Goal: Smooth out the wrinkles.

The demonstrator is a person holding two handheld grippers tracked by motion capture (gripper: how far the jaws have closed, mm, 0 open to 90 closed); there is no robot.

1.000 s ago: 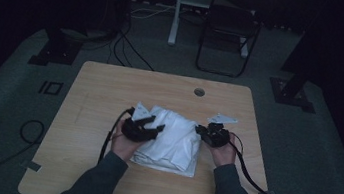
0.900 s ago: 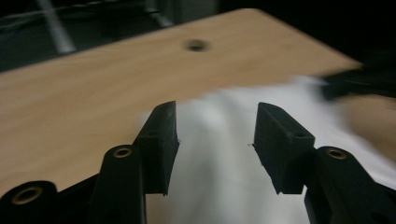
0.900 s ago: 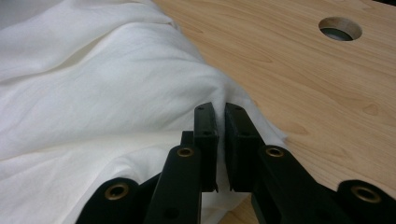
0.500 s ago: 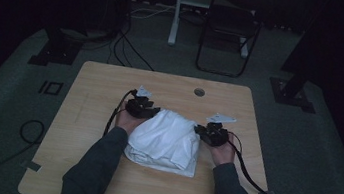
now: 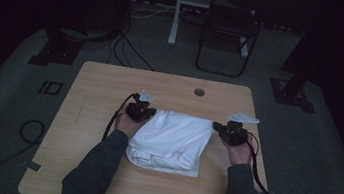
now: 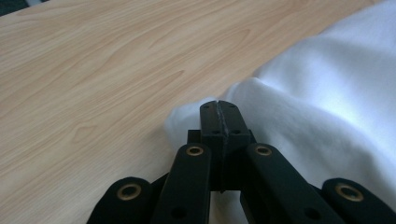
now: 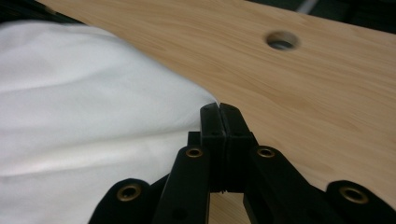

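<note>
- left gripper (image 5: pixel 142 111): jaws just closed, pinching far-left corner of white cloth (image 5: pixel 170 139)
- right gripper (image 5: pixel 228 131): jaws clamped on cloth's far-right corner
- cloth lies mid-table (image 5: pixel 111 84)

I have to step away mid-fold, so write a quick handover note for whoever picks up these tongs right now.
Left tongs: jaws have just closed, pinching the far left corner of the white cloth.
Right tongs: shut on the cloth's far right corner.
Cloth: loosely bunched at the middle of the wooden table, near edge rumpled.
Done: both far corners gripped.
Left: probably lift or pull the corners to spread or fold the cloth, then release.
</note>
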